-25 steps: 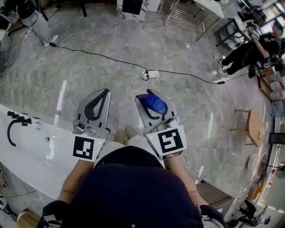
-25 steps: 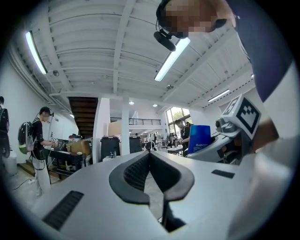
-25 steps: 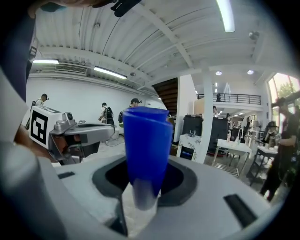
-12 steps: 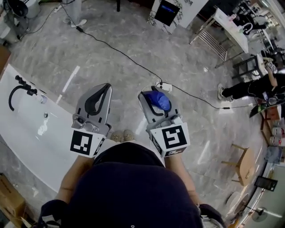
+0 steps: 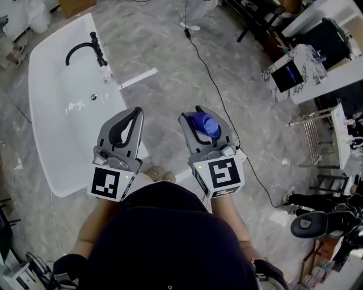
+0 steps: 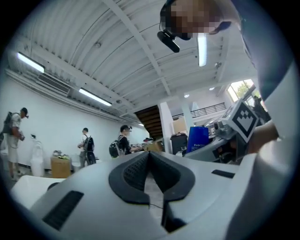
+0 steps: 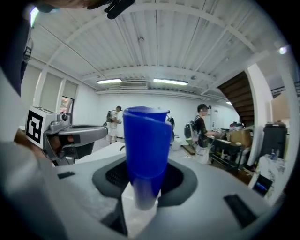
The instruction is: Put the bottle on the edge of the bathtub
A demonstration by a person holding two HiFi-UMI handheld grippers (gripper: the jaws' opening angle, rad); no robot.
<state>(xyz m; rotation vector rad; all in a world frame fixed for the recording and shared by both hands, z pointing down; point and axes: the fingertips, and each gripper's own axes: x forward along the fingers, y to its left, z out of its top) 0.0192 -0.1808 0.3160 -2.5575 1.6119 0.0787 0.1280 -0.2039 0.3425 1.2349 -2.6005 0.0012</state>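
Observation:
A white bathtub (image 5: 42,113) with a black faucet (image 5: 85,50) stands on the marble floor at the upper left of the head view. My right gripper (image 5: 201,115) is shut on a blue bottle (image 5: 203,126), held level in front of me to the right of the tub. In the right gripper view the blue bottle (image 7: 145,150) stands upright between the dark pads. My left gripper (image 5: 135,112) is shut with nothing in it, its tips over the floor by the tub's near right rim. The left gripper (image 6: 149,154) shows its pads meeting at the tip.
A black cable (image 5: 210,79) runs across the floor beyond the grippers. A table with a screen (image 5: 289,71) and a metal rack (image 5: 315,136) stand at the right. A cardboard box (image 5: 76,5) is at the top. Several people (image 6: 86,145) stand far off.
The head view has swung: the bathtub has gone from the left edge to the upper left, ahead of the left gripper. Both grippers keep their pose, the bottle still in the right one.

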